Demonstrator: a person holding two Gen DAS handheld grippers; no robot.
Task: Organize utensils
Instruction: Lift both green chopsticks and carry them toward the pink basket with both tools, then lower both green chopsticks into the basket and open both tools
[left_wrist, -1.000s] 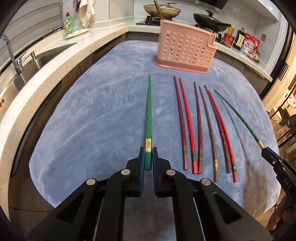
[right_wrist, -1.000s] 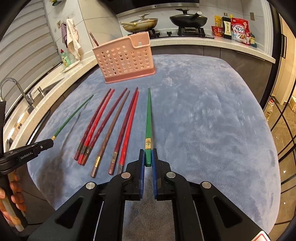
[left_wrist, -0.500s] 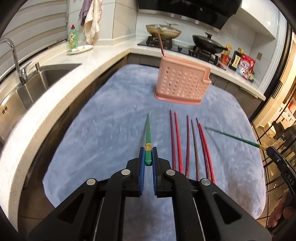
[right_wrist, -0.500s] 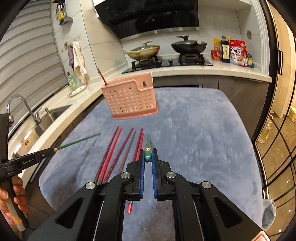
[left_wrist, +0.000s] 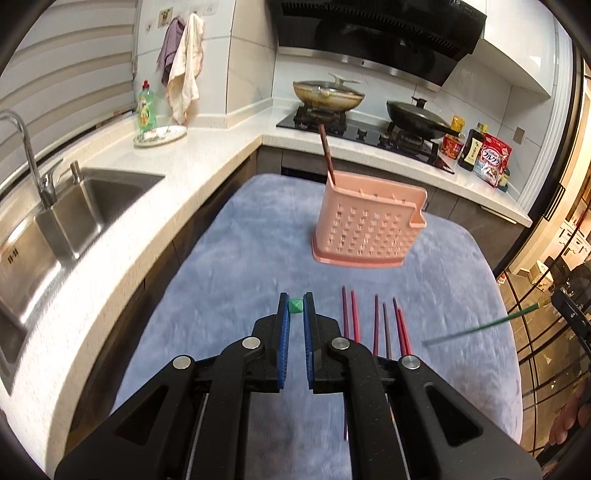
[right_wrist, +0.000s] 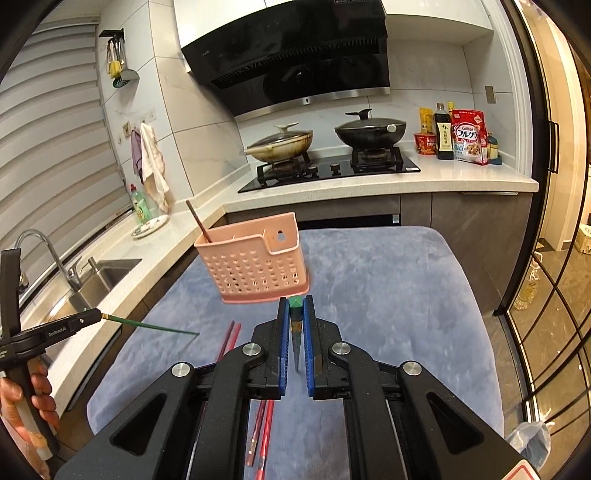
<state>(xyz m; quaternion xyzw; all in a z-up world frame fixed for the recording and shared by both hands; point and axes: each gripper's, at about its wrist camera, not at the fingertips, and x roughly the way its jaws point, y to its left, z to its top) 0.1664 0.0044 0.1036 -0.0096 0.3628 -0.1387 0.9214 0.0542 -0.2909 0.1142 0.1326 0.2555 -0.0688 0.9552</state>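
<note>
**Two green chopsticks up in the air**

Your left gripper is in the lower middle of the left wrist view. Its blue pads are clamped on a thin green chopstick. You see only the square end of it, poking up between the tips.

Your right gripper is in the lower middle of the right wrist view. It is pinched tight on the other green chopstick, which hangs down between the pads with its point toward the cloth.

Each view also shows the other gripper at its edge. In the left wrist view, the right one's green stick sticks out from the right side. In the right wrist view, the left one's stick sticks out from the lower left, and your hand is around the handle there.

The pink plastic holder with round holes stands on the fuzzy blue-grey cloth, above the middle of the picture. One dark brown chopstick leans out of its left end.

The red and brown chopsticks lie side by side on the cloth, just right of your left gripper and below the holder. Both green sticks are off the cloth, not touching the holder.
</note>
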